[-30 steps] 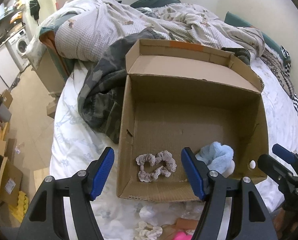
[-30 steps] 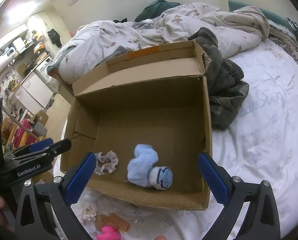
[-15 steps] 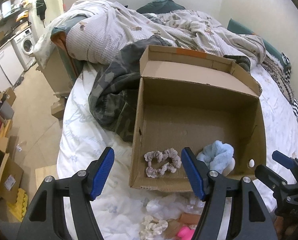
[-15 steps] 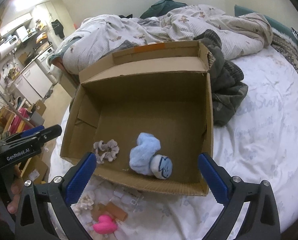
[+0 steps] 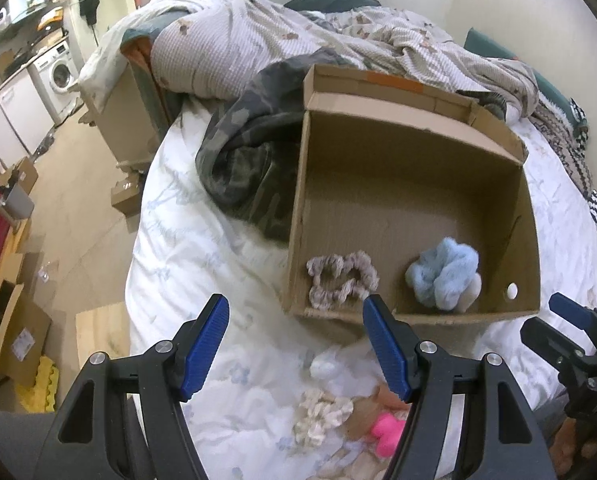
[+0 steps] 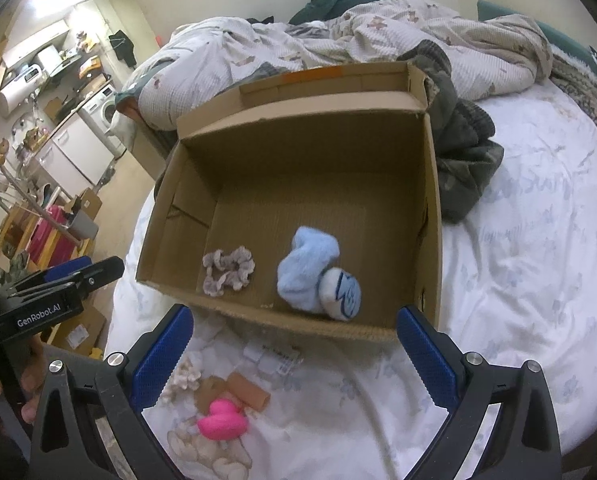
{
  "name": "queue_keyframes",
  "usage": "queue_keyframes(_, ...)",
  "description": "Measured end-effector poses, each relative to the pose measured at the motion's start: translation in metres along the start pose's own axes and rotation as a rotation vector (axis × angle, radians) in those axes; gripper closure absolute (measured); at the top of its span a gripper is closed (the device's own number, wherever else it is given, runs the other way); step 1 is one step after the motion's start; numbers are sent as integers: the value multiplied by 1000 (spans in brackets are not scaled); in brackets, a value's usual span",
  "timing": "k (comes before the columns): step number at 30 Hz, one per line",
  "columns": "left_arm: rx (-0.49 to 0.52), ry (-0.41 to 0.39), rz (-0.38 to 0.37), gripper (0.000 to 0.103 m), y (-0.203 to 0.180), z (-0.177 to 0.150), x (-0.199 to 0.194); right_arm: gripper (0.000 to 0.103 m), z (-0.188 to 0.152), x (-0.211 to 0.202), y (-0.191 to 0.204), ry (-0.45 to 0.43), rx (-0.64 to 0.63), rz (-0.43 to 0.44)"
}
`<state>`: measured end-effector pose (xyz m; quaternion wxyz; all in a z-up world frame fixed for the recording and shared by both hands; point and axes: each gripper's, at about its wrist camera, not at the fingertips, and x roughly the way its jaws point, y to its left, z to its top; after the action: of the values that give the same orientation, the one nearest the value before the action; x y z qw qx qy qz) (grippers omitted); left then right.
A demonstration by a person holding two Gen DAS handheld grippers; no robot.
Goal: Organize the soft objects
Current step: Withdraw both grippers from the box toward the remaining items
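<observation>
An open cardboard box [image 5: 414,176] [image 6: 310,160] lies on the white bed. Inside it are a grey-pink scrunchie [image 5: 340,278] [image 6: 228,270] and a light blue fluffy sock [image 5: 442,274] [image 6: 306,272] beside a white ball with a blue mark [image 6: 340,294]. In front of the box on the sheet lie a cream scrunchie [image 5: 322,414] [image 6: 184,378] and a pink plush duck [image 5: 386,432] [image 6: 222,420]. My left gripper [image 5: 296,350] is open and empty above the sheet before the box. My right gripper [image 6: 294,360] is open and empty, also before the box.
A camouflage garment [image 5: 246,152] [image 6: 462,148] lies behind the box, with a rumpled duvet [image 5: 298,40] beyond. Brown cardboard scraps [image 6: 246,392] and small white packets [image 6: 274,358] lie near the duck. The bed edge drops to the floor [image 5: 78,200] at left.
Both grippers have drawn back from the box toward me and risen, so the items on the sheet in front of the box now show. Both stay open.
</observation>
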<state>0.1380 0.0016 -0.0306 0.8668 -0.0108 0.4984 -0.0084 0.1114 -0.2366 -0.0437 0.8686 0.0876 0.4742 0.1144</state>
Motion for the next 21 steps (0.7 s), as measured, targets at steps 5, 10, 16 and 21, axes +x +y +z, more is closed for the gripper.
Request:
queue_keyframes(5, -17, 25, 15, 36, 6, -10, 2, 0, -9, -1, 0, 6, 6, -8)
queue_keyframes(10, -20, 42, 17, 36, 11, -19, 4, 0, -15, -4, -3, 6, 19, -54)
queue_keyframes(16, -31, 81, 45, 36, 21, -27, 11, 0, -19, -6, -10, 16, 29, -58)
queue_keyframes(21, -77, 123, 41, 36, 31, -29, 18, 0, -22, 0, -17, 54, 68, -54)
